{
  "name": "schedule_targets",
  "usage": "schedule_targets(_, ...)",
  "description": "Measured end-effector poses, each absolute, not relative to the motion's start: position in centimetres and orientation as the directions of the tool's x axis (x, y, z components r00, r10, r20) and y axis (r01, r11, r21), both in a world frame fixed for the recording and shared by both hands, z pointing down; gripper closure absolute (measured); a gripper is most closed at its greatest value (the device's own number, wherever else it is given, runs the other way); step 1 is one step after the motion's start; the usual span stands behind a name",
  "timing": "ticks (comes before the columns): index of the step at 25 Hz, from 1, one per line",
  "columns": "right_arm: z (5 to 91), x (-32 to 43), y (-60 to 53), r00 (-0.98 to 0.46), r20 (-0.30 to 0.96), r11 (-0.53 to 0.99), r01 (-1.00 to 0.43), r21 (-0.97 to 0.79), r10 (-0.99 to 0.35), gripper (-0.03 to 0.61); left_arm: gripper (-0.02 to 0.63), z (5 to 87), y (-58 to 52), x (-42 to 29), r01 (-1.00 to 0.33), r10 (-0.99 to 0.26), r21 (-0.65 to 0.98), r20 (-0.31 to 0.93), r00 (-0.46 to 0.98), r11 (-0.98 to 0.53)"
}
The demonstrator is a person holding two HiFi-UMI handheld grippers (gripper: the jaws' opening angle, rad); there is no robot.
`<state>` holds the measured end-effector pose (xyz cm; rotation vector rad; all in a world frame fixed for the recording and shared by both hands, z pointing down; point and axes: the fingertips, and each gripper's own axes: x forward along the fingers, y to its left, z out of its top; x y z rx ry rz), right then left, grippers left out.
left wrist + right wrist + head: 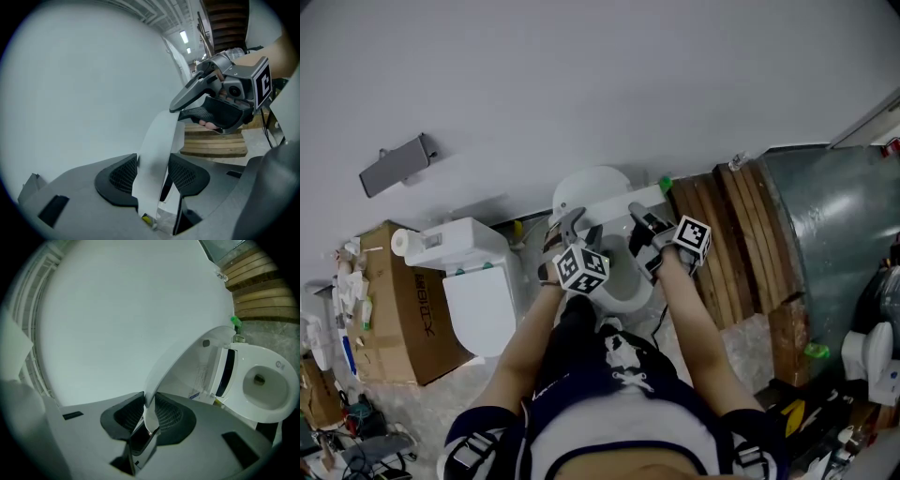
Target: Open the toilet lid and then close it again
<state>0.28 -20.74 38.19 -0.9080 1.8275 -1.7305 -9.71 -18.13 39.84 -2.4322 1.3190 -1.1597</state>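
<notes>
Right gripper: pinching narrowly on white oval plastic toilet lid; left gripper straddling it wide, loose. Likely closing step; next needing lowering toward white ceramic bowl, 3 o'clock.

We gripped the raised toilet lid.
Our right hand-held gripper had its pads clamped on the thin edge; the open bowl sat at right, wooden planks above.
</notes>
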Motion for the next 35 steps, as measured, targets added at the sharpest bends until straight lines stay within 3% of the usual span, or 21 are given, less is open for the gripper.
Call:
schedule_targets(13,39.6,1.6,-17.5,-0.673,0.177,-0.007,-0.248,-0.969,-0.718,0.503,0.396,41.5,-15.3,-9.0,-0.635,-0.752,-0.467,0.59,0.295,-0.616)
schedule_targets(20,39.7,2.4,-15.5,-0.684,0.215,0.003,-0.302,-0.953,-0.697,0.451,0.396,42.5,-13.7,-8.5,-0.619,-0.75,-0.487,0.601,0.275,-0.617)
schedule_targets(35,41.1,2.2,-12.2,-0.697,0.267,-0.033,-0.33,-0.943,-0.665,0.443,0.393,44.1,-10.7,-7.1,-0.61,-0.766,-0.524,0.6,0.232,-0.595)
